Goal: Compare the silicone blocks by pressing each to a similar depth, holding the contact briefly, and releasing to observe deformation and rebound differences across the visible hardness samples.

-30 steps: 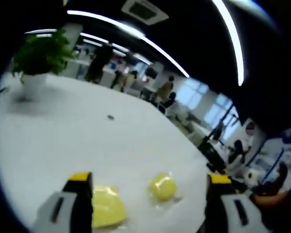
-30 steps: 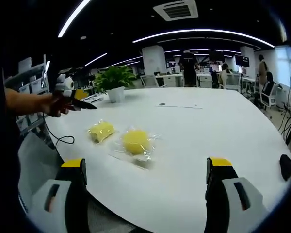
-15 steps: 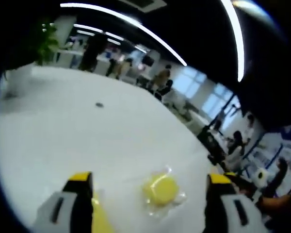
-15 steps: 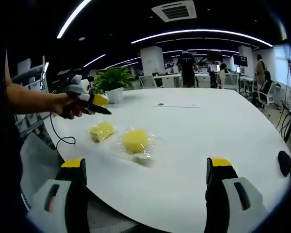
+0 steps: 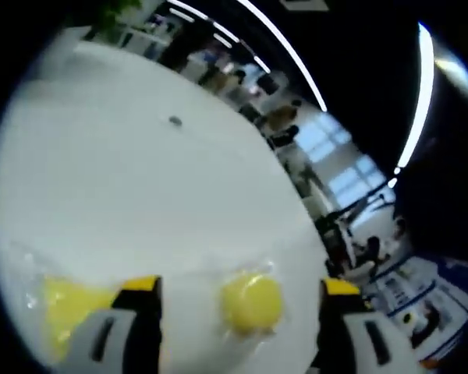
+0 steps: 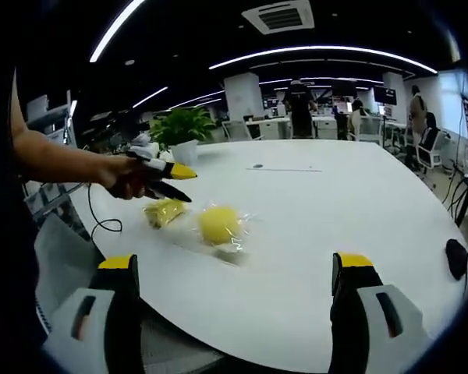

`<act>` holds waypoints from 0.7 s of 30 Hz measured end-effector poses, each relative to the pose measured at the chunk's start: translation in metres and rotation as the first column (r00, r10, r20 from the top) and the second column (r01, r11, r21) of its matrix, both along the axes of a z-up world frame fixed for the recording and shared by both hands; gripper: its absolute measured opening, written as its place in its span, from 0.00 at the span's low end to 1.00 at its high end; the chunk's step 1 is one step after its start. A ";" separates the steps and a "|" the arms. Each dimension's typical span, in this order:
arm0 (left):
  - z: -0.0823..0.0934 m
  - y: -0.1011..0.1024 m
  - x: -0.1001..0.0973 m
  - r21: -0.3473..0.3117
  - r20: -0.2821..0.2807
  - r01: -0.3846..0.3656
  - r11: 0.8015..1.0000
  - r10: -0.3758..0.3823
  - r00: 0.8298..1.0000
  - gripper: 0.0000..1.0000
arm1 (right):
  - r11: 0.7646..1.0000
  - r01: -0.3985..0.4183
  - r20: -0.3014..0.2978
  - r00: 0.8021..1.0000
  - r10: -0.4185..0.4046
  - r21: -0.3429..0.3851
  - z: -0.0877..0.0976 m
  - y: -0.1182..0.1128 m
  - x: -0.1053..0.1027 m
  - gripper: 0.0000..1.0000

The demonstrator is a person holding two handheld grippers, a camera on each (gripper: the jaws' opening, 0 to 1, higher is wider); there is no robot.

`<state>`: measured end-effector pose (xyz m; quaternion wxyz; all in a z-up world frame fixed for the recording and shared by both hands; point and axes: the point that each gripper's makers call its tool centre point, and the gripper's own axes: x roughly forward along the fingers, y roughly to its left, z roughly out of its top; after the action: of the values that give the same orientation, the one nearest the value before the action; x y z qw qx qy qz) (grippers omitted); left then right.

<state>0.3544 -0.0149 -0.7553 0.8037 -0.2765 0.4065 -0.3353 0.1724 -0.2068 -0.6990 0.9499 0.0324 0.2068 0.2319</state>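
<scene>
The left gripper has come in low over the two samples. In the right gripper view it sat back near the table edge a second ago; now its yellow-tipped fingers reach out just above the flatter yellow silicone block in clear wrap, close to touching it. In the left gripper view the round yellow silicone block in its clear bag lies between the spread fingers, nearer the right one, and the flatter block lies just outside the left finger. Earlier the potted green plant stood in that view; the camera has since tipped down at the white round table. This looks like the approach to a first press, with no contact made yet. The right gripper hangs back with fingers spread wide and empty, the round block well ahead of them.
</scene>
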 end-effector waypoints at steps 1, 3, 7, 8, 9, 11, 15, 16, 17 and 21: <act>0.000 -0.002 0.000 -0.005 0.000 0.004 1.000 -0.004 1.000 0.85 | 1.000 0.003 -0.001 1.000 -0.003 0.000 0.000 -0.001 0.000 0.96; -0.001 -0.008 0.000 -0.019 -0.010 0.010 1.000 -0.010 1.000 0.83 | 1.000 0.006 -0.005 1.000 -0.006 -0.001 0.001 -0.001 0.001 0.96; -0.008 -0.015 -0.003 -0.048 -0.061 0.031 0.998 -0.034 0.998 0.63 | 1.000 -0.001 -0.013 1.000 0.001 -0.010 -0.001 0.001 0.000 0.96; -0.009 -0.016 -0.003 -0.050 -0.063 0.030 0.998 -0.033 0.998 0.54 | 1.000 -0.002 -0.015 1.000 0.002 -0.010 -0.001 0.001 0.000 0.96; -0.010 -0.016 -0.002 -0.054 -0.068 0.021 0.998 -0.024 0.997 0.52 | 1.000 -0.003 -0.016 1.000 0.003 -0.009 -0.002 0.002 0.001 0.96; -0.016 -0.018 -0.001 -0.063 -0.100 -0.004 0.998 -0.002 0.995 0.51 | 1.000 -0.006 -0.020 1.000 0.006 -0.010 -0.004 0.003 0.001 0.96; -0.028 -0.018 0.007 -0.032 -0.115 -0.020 0.999 0.016 0.993 0.43 | 1.000 -0.021 -0.036 0.999 0.021 -0.003 -0.006 0.012 0.001 0.96; -0.030 -0.018 0.008 -0.020 -0.114 -0.007 1.000 0.005 0.994 0.40 | 1.000 -0.025 -0.043 0.999 0.025 -0.003 -0.008 0.014 0.000 0.96; -0.033 -0.017 0.010 -0.006 -0.107 0.003 1.000 -0.003 0.994 0.35 | 1.000 -0.026 -0.041 0.999 0.025 -0.004 -0.008 0.015 0.000 0.96; -0.040 -0.017 0.009 0.008 -0.135 0.022 1.000 -0.021 0.991 0.28 | 1.000 -0.024 -0.044 0.999 0.024 0.004 -0.009 0.016 -0.002 0.96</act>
<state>0.3633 -0.0324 -0.7957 0.7721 -0.2902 0.4645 -0.3224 0.1708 -0.1908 -0.7076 0.9423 0.0366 0.2277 0.2428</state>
